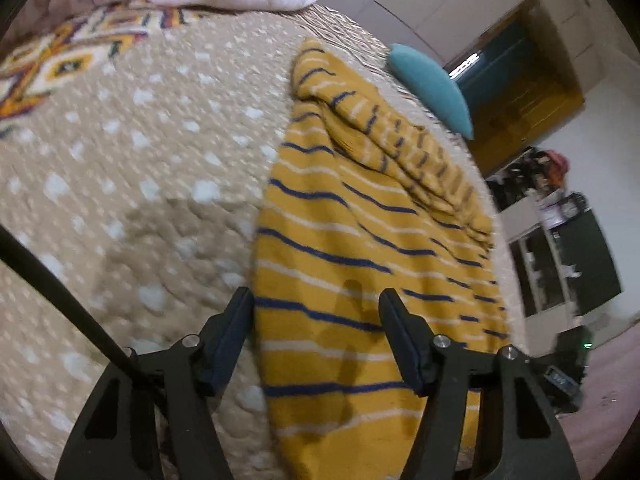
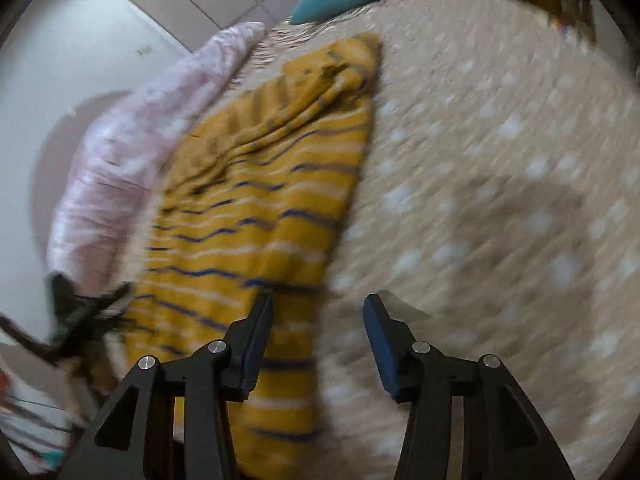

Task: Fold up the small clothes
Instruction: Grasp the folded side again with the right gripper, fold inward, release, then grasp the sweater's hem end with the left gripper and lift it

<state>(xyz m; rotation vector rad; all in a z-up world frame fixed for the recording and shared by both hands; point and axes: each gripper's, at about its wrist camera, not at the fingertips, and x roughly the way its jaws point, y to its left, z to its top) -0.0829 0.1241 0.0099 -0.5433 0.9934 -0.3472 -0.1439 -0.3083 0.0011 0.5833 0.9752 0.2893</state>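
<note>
Lying flat: 1 striped garment (image 1: pixel 352 248), 2 pillows (image 1: pixel 432 88)

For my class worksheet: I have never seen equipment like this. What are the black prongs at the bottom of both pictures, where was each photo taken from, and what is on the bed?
The black prongs are two-finger grippers, one held in each of a person's hands. Each picture comes from a wide-angle camera on a gripper, looking along its fingers. The left gripper hangs open over the near end of a mustard-yellow striped garment, holding nothing. The right gripper is also open and empty, at the garment's edge; that picture is blurred. The garment lies partly folded, bunched at its far end, on a beige dotted bedspread. Beyond it are a pink blanket and a teal cushion.
</note>
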